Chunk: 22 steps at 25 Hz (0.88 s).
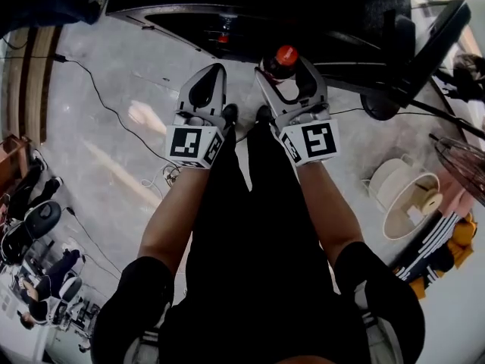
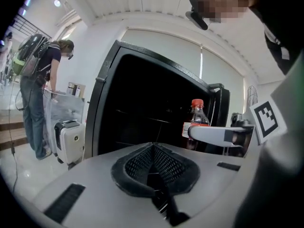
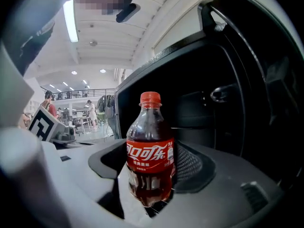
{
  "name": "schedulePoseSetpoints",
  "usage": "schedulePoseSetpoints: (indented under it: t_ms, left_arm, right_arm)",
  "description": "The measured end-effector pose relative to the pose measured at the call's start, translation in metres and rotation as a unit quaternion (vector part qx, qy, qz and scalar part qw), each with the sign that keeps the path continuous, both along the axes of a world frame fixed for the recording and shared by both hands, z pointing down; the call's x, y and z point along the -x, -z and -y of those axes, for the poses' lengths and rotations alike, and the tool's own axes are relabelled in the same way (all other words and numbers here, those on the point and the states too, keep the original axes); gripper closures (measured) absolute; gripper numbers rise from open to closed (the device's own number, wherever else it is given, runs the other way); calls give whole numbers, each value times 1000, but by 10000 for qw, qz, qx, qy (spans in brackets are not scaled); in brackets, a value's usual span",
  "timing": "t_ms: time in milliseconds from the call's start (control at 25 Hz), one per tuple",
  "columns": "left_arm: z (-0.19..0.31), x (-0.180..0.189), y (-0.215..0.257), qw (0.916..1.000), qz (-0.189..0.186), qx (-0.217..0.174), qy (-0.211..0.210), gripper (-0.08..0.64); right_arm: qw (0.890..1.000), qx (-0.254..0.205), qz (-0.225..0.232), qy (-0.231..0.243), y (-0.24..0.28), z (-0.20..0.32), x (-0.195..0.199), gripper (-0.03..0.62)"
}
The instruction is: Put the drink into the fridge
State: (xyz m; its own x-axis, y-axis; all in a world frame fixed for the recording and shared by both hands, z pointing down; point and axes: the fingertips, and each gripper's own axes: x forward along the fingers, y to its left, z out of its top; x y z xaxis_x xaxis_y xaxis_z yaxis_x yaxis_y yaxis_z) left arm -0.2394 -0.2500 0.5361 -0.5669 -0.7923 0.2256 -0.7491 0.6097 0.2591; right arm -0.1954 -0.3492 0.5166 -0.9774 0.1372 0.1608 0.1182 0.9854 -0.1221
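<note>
So both arms are stretched out forward and down, side by side, left forearm (image 1: 178,214) and right forearm (image 1: 327,211) bare below dark short sleeves, with the grippers close together and pointing the same way. The left gripper (image 2: 153,147) has its jaws pressed together at the tips with nothing in them. The right gripper (image 3: 151,177) is clamped on the lower body of the drink bottle (image 3: 149,148), one jaw on each side, holding it upright.

A white suitcase (image 2: 69,139) is seen upright beside a person (image 2: 45,87) wearing a backpack (image 2: 27,56). A black cable (image 1: 97,89) is laid across the grey floor (image 1: 144,59), where a white reel (image 1: 409,196) is also seen.
</note>
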Motion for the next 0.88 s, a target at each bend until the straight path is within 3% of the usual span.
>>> schedulePoseSetpoints:
  t_ms: [520,880]
  left_arm:
    - [48,57,-89,9999,94,22,-63,546]
    - [65,105,-118,9997,223,63,-85,546]
  right_arm:
    - [9991,-2,167,-395,-95,45,76,291]
    - [9974,-169,234,-662,-131,70,122,291]
